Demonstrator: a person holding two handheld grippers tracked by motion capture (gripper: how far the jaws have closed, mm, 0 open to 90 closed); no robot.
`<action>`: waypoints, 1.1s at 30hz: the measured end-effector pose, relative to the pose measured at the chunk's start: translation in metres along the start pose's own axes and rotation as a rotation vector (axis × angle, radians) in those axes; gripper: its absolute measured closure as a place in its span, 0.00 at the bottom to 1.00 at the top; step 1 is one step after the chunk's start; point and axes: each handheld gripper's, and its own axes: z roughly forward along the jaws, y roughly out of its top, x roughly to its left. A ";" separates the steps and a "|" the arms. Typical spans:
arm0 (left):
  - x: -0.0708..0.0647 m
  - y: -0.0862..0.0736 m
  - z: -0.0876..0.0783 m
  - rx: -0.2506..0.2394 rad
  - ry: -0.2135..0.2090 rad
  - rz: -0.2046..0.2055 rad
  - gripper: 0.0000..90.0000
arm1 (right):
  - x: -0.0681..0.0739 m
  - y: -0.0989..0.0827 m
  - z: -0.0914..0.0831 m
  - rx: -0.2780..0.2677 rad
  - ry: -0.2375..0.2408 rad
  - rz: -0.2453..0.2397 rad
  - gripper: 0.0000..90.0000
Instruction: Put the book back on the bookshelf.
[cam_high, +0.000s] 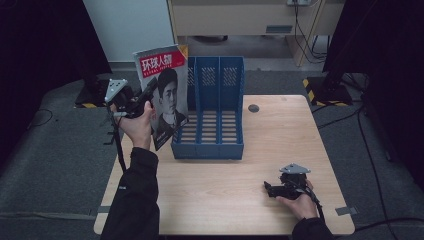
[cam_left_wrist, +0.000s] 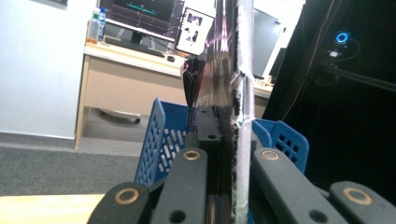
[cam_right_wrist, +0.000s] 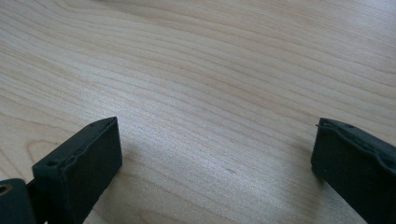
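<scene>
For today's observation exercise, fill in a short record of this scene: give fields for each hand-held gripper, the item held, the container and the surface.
left hand-held gripper: raised at the table's left edge, shut on the magazine
magazine: upright, red title band on top, beside the file rack's left side
right hand-held gripper: low over the table, near right, jaws wide open, holding nothing
file rack: blue, three slots, all look empty
table: light wood

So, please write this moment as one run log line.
left gripper: shut on magazine | right gripper: open | rack: empty
</scene>
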 end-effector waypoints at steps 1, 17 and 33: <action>0.001 -0.002 0.002 -0.006 -0.002 0.001 0.96 | 0.000 0.000 0.000 0.000 0.000 0.000 0.02; 0.004 -0.030 0.033 -0.033 0.000 -0.027 0.96 | 0.000 0.000 0.000 0.001 0.001 0.002 0.02; 0.004 -0.063 0.054 -0.043 -0.038 -0.015 0.96 | 0.000 0.000 0.000 0.000 0.001 0.001 0.02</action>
